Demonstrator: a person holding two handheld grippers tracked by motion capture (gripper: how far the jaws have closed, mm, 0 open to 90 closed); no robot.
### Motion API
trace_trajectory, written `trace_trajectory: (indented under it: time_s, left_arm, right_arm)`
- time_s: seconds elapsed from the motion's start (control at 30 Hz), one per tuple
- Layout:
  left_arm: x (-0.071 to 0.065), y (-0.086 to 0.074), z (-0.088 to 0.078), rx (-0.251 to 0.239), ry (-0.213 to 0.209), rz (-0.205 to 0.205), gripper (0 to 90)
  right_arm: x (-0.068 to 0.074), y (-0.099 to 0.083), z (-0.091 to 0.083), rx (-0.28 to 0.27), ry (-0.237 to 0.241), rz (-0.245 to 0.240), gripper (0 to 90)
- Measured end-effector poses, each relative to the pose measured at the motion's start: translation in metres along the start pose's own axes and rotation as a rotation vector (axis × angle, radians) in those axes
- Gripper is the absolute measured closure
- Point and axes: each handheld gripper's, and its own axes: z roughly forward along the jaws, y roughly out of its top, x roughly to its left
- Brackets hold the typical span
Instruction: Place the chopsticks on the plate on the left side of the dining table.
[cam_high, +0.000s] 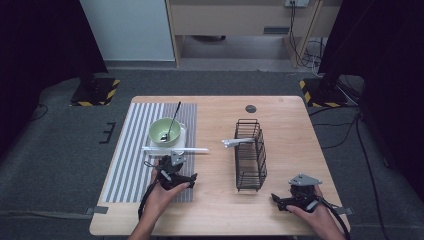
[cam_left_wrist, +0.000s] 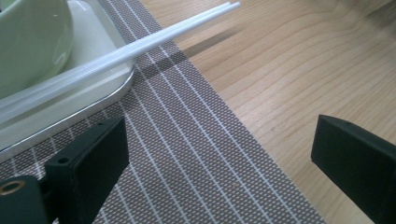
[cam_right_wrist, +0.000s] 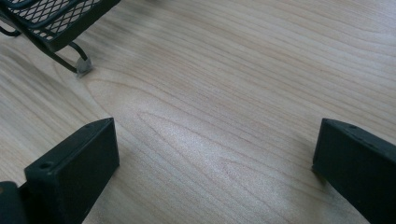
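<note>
From the high view you look forward and down over the whole table (cam_high: 215, 150), while your left gripper view skims low and close over the striped mat (cam_left_wrist: 187, 158) toward the white chopsticks (cam_left_wrist: 140, 44) (also seen from above), and your right gripper view hugs bare wood beside the wire basket (cam_right_wrist: 51, 23).

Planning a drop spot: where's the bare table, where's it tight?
Free: bare wood between the grey striped placemat and the black wire basket, and right of the basket up to the table edge. Crowded: the placemat's far end, with the green bowl, white tray and white chopsticks.
</note>
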Motion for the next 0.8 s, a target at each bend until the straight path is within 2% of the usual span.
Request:
trace_trajectory:
  time_s: [0.27, 0.63, 0.8]
  left_arm:
    - [-0.014, 0.002, 0.003, -0.005, -0.031, 0.023, 3.7]
    - [-0.029, -0.001, 0.004, -0.001, -0.052, 0.061, 3.7]
    - [-0.040, -0.002, 0.008, 0.015, -0.063, 0.095, 3.8]
  right_arm:
    - [0.000, 0.000, 0.000, 0.000, 0.001, 0.000, 0.3]
    - [0.000, -0.001, -0.001, 0.000, -0.001, 0.000, 0.3]
    - [0.000, -0.001, -0.001, -0.001, -0.002, 0.002, 0.3]
